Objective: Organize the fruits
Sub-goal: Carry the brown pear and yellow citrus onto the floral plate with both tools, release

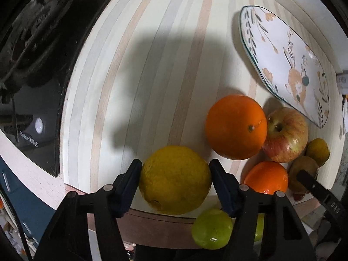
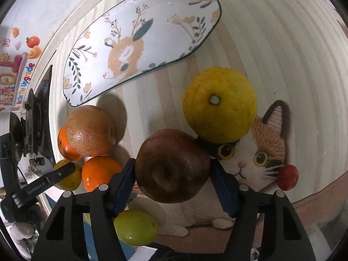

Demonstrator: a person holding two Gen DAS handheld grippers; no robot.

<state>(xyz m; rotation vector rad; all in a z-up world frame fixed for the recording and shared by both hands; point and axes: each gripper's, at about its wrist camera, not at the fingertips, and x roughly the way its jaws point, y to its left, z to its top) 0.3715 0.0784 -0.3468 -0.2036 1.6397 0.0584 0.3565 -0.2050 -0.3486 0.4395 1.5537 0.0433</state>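
My left gripper point(image 1: 175, 165) is shut on a big yellow citrus point(image 1: 174, 187), one pad on each side, near the front edge of the striped table point(image 1: 152, 65). To its right lie an orange point(image 1: 237, 127), a red-yellow apple point(image 1: 286, 134) and a smaller orange point(image 1: 266, 177). My right gripper point(image 2: 173, 164) is shut on a dark red apple point(image 2: 171, 174) over a cat-face mat point(image 2: 261, 152). Just beyond it sits another yellow citrus point(image 2: 219, 104). The oval deer-pattern plate point(image 2: 174, 21) lies bare at the back.
A green lime point(image 2: 136, 227) lies under my right gripper, near the table's front edge. A small red fruit point(image 2: 287, 177) sits on the cat-face mat. A black stove point(image 1: 32, 54) borders the table's left side. The left gripper's finger point(image 2: 54, 178) shows beside the fruit pile.
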